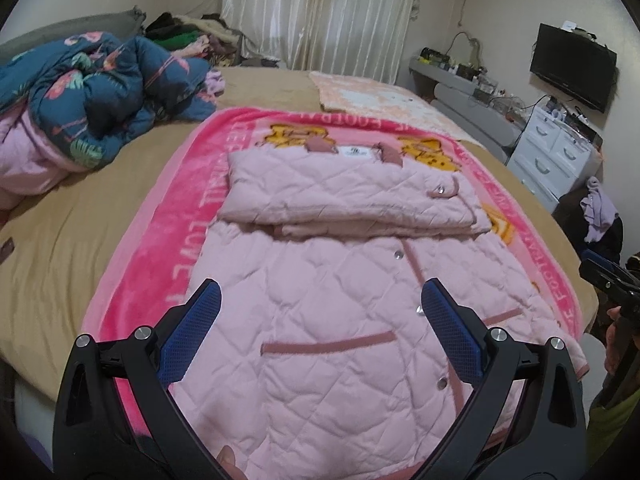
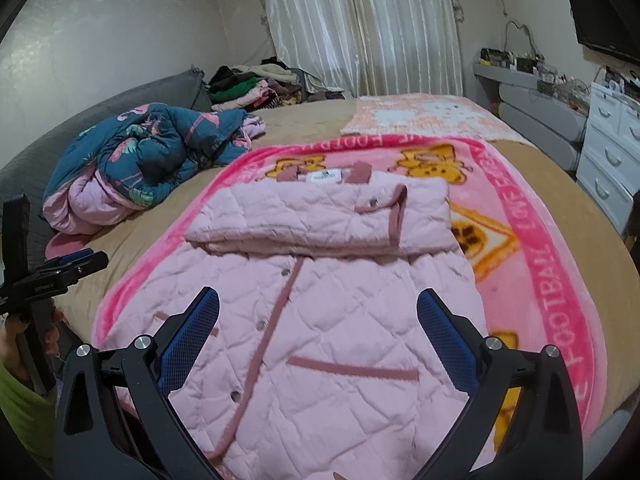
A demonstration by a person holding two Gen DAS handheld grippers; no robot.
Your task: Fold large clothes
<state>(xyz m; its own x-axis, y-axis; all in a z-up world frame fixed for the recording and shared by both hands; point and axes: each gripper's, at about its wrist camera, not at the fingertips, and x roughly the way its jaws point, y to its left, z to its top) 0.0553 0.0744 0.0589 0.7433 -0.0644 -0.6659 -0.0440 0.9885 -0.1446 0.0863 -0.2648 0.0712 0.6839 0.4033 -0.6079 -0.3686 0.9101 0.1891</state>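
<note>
A pale pink quilted jacket (image 1: 320,312) (image 2: 328,320) lies flat on a bright pink blanket (image 1: 168,232) (image 2: 552,264), collar at the far end. Both sleeves (image 1: 344,192) (image 2: 320,216) are folded across its chest. My left gripper (image 1: 320,304) hovers open above the jacket's lower half, nothing between its blue pads. My right gripper (image 2: 318,312) is open too, above the same hem area a little further right, also holding nothing. Each gripper shows at the edge of the other's view: the right gripper (image 1: 612,280) and the left gripper (image 2: 76,264).
The blanket covers a tan bed (image 1: 80,216). A crumpled teal flowered quilt (image 1: 100,92) (image 2: 152,148) lies at the left, with a clothes pile (image 2: 256,88) behind. A peach blanket (image 2: 424,116) lies at the far end. White drawers (image 2: 612,152) and a TV (image 1: 572,64) stand right.
</note>
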